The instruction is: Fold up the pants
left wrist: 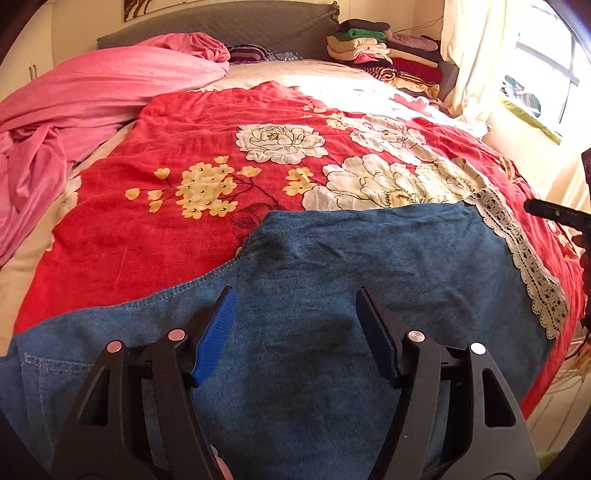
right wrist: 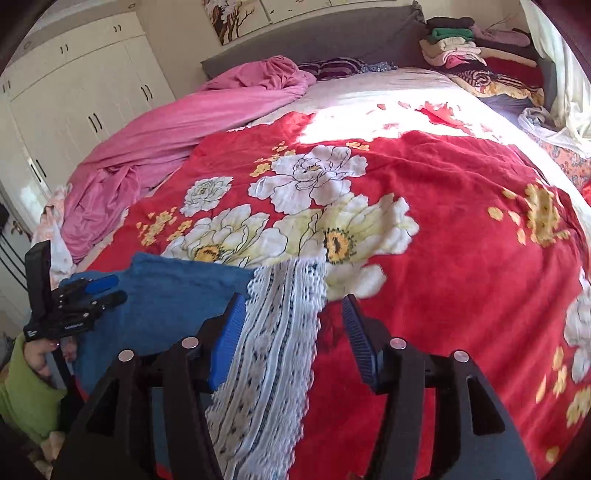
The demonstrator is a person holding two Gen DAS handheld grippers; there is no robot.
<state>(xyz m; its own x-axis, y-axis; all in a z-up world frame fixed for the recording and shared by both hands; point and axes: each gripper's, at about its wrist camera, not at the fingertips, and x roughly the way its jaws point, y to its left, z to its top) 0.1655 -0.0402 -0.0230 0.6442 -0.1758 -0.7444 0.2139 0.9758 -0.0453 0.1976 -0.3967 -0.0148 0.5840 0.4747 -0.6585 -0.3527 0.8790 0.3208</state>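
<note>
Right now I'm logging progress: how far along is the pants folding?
Partly done, it seems: the blue pants lie flat on the red blanket, lace hem at one end. Nothing is held: left gripper and right gripper hover open. Further folds look left.

A home bedroom: a wide bed (right wrist: 369, 92) under a red floral blanket (right wrist: 443, 258), a grey headboard (right wrist: 314, 33) at its far end, white wardrobes (right wrist: 74, 92) left of it, stacked folded clothes (left wrist: 384, 55) and a curtained window (left wrist: 546, 66) to its right.
</note>
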